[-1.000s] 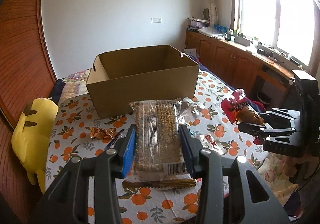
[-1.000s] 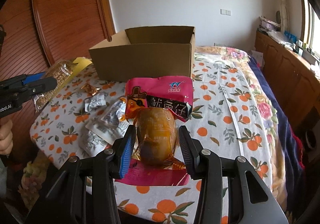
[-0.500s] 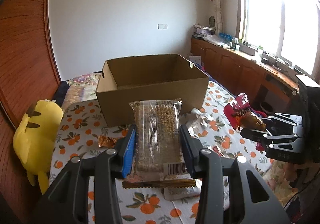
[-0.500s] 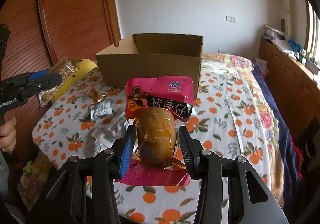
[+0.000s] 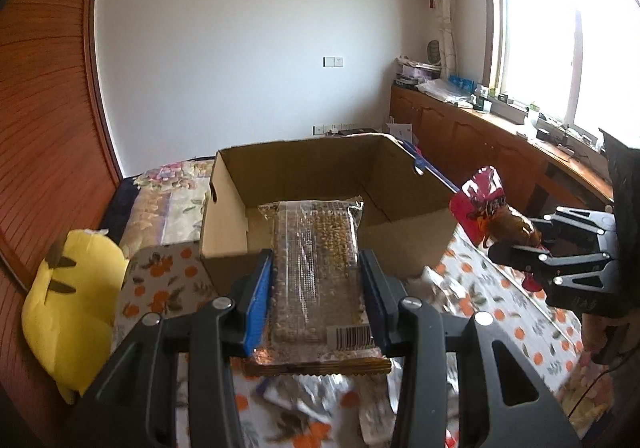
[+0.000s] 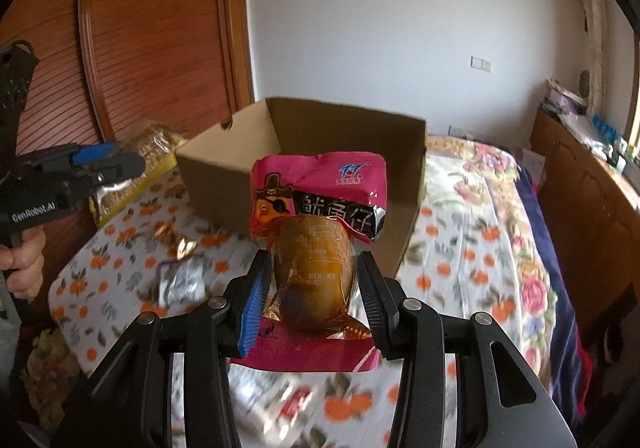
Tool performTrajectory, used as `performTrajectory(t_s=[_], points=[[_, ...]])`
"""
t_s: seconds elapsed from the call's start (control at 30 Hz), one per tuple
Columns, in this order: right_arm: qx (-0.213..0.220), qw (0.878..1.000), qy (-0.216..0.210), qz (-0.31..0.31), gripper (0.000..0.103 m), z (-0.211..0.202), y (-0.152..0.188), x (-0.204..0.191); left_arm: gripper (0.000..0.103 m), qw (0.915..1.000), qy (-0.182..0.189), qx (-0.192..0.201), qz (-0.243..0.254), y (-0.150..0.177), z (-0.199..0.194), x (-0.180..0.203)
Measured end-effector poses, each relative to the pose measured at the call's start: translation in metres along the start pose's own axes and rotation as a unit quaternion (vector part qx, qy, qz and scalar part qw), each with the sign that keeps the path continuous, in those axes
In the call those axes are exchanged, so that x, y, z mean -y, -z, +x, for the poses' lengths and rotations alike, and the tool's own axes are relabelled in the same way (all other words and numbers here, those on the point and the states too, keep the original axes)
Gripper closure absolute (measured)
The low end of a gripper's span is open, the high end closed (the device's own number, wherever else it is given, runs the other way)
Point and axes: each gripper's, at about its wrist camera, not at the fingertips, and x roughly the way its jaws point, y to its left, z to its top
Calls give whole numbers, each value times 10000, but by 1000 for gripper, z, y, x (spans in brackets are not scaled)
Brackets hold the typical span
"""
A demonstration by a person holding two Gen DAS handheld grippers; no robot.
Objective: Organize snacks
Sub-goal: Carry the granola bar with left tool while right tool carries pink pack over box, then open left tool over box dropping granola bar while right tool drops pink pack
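Both hand-held grippers have advanced toward the cardboard box [image 5: 320, 203] since the earlier frames; it now looms larger in each wrist view, and the cloth below is blurred.

We record the left hand-held gripper [image 5: 316, 300] clamped on a clear grain-bar packet [image 5: 316, 272], whose far end overlaps the near wall of the box in that view. The right hand-held gripper [image 6: 310, 292] is clamped on the bulging amber pouch of a pink squid snack packet [image 6: 320, 207], carried in front of the box and not yet over its opening.

Loose foil sachets [image 6: 180, 284] and a gold-wrapped sweet [image 6: 172, 236] lie on the orange-print bedcover [image 6: 460, 248], between the carried packets and the box; a yellow plush toy [image 5: 72, 312] sits to the left.

Risks, in our judgement:
- Both grippers converge on one opening; they could knock together at the rim.
- The grain-bar packet is long and held near its rear end; its front edge may catch the box wall and twist out of the grip.
- The squid packet is gripped on a rounded, slick bulge and could squirt free.
- A low approach could push the light, empty-looking box away
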Motion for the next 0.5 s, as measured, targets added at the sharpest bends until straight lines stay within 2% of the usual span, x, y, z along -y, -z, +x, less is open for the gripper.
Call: performTrajectory(t_s=[0.2, 0.5], points=[[97, 9999, -54, -73, 59, 34, -38, 12, 61, 10000, -10, 5, 95, -24, 36, -11], [-45, 9998, -131, 163, 59, 97, -67, 34, 61, 9997, 187, -146, -27, -43, 89, -24]])
